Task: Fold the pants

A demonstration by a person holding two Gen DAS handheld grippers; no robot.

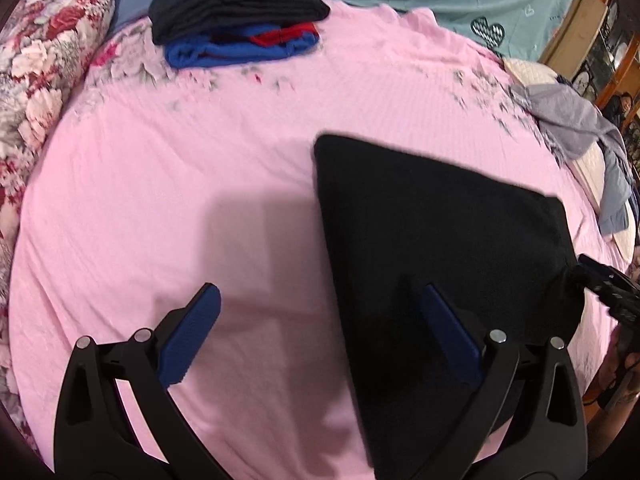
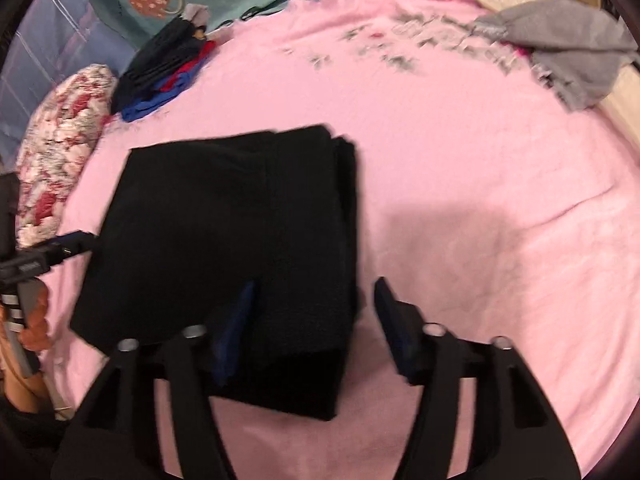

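One pair of black pants [image 2: 224,248] lies folded on the one pink bed sheet [image 2: 480,200]. One stack of folded clothes [image 1: 240,16] sits at the far edge, one floral pillow [image 1: 44,64] beside it, one crumpled grey garment [image 2: 572,52] opposite. Two tools: left tool [image 1: 320,320], right tool [image 2: 316,312].

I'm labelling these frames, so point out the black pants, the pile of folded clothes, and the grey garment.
black pants [image 2: 224,216], right wrist view, middle of top layer
pile of folded clothes [image 1: 240,12], left wrist view, dark top garment
grey garment [image 2: 576,52], right wrist view, middle
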